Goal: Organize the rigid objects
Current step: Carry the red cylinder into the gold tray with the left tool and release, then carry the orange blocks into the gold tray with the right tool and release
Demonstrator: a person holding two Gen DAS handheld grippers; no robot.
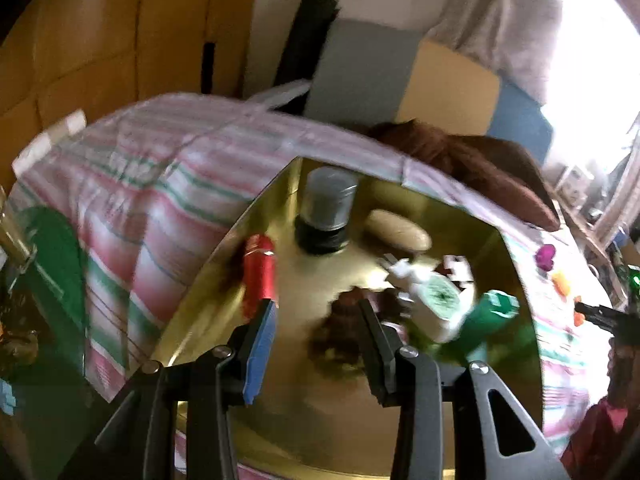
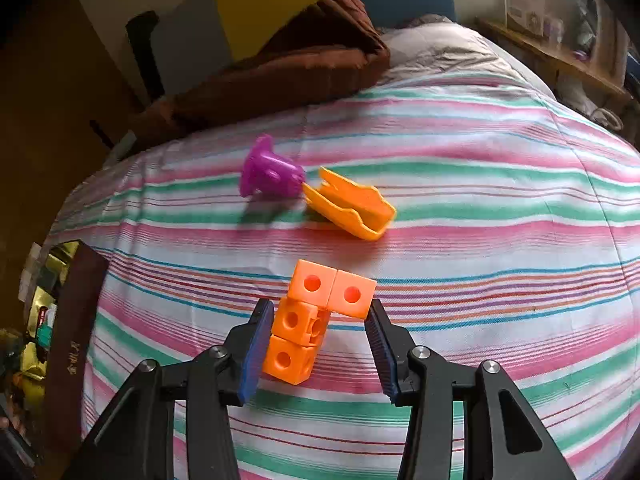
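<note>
Over a gold-lined box (image 1: 516, 280) my left gripper (image 1: 316, 312) hangs open, with nothing between its fingers. In the box lie a red cylinder (image 1: 260, 276), a grey jar on a black lid (image 1: 326, 208), a beige oval piece (image 1: 398, 230), a white bottle with a green label (image 1: 430, 304) and a green object (image 1: 492, 316). My right gripper (image 2: 320, 308) is shut on an orange piece of linked cubes (image 2: 312, 284) on the striped bedspread (image 2: 500, 240); both pads touch its sides. Beyond it lie a purple toy (image 2: 270, 172) and an orange shell-like piece (image 2: 350, 208).
A brown blanket (image 2: 300, 60) is bunched at the far edge of the bed. The box's dark outer wall (image 2: 76, 320) stands at the left of the right wrist view. Shelves with small items (image 2: 560, 48) are at the far right. A yellow-brown padded wall (image 1: 80, 40) rises behind the bed.
</note>
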